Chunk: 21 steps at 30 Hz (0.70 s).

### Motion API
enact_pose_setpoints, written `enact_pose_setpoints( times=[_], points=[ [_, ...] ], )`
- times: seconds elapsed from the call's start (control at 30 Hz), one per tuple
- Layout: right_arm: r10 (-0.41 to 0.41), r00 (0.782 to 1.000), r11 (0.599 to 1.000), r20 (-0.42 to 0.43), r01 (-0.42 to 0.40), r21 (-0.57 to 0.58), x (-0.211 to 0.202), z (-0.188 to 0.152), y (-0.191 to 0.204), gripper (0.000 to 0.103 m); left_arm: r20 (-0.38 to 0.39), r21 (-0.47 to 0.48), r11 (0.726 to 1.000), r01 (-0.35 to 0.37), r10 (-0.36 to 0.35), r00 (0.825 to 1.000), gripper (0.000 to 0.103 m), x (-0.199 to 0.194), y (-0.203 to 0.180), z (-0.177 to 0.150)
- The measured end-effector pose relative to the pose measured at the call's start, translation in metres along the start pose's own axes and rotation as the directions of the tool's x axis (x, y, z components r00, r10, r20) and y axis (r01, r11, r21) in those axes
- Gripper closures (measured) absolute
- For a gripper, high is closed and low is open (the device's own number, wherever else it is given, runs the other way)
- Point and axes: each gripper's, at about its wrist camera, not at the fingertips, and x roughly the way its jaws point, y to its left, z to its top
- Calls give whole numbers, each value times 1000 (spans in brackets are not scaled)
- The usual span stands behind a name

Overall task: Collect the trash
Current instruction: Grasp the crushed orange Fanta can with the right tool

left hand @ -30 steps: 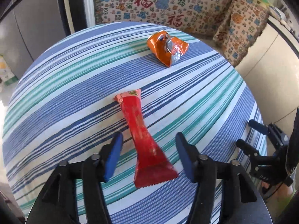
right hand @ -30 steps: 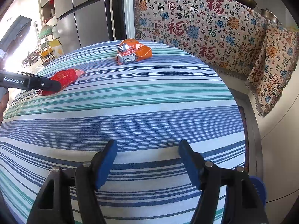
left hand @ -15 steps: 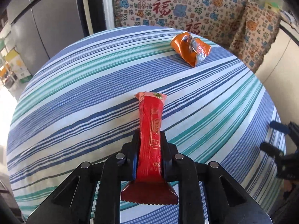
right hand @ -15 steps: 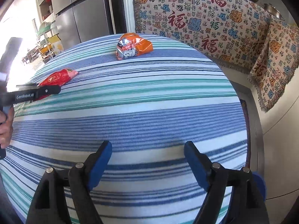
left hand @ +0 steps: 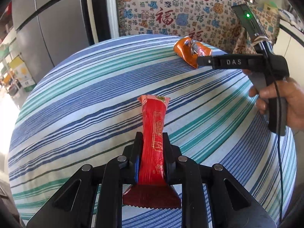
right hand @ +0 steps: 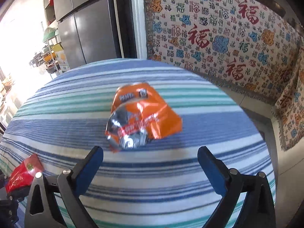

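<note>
Now your left hand-held gripper (left hand: 151, 148) is clamped on the long red foil wrapper (left hand: 153, 138), which lies on the round counter with the blue, green and white striped cloth (left hand: 85, 102). Your right hand-held gripper (right hand: 150, 157) has just been opening and stands wide, nothing between its pads, just before the crumpled orange and silver snack bag (right hand: 140, 117). Behind the counter hangs a patterned fabric with red characters (right hand: 218, 38), beside a grey steel refrigerator (right hand: 89, 24).

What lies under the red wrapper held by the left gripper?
The striped tablecloth runs beneath the red wrapper; the part below the left gripper is covered, so nothing more can be told.
</note>
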Motion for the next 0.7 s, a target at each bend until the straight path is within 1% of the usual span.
enact_pose_setpoints(
  times=[0.1,0.2,0.23,0.27,0.33,0.43,0.53,0.6,0.7],
  points=[
    [32,999,999,-4,-32,-13,10,17,0,0,1,-8,1000,1,-1,1000,84,-2,0,-1],
    [12,999,999,-48,-14,-46,23,23,4,2,1,-9,1000,1,-1,1000,84,-2,0,-2],
    [18,998,999,-57,-20,-43,24,22,4,8,1,-8,1000,0,0,1000,84,-2,0,-2],
    [12,998,1000,-68,-14,-28,23,20,3,21,2,-9,1000,1,-1,1000,84,-3,1,-3],
    [20,997,1000,-73,-19,6,14,13,-1,21,2,-12,1000,3,-3,1000,84,-3,1,-3],
    [47,997,999,-63,-48,-7,-15,-10,0,21,1,-9,1000,1,-1,1000,84,-2,1,-3],
    [83,994,995,-70,-87,-50,-56,-44,5,21,-2,-6,1000,5,-5,1000,84,-5,1,-4],
    [121,989,989,-84,-127,-74,-84,-70,10,21,-19,-3,1000,28,-28,999,84,-10,0,-8],
    [157,982,980,-107,-169,-107,-119,-107,18,21,-37,-9,997,76,-76,996,84,-23,-1,-22]
  ],
)
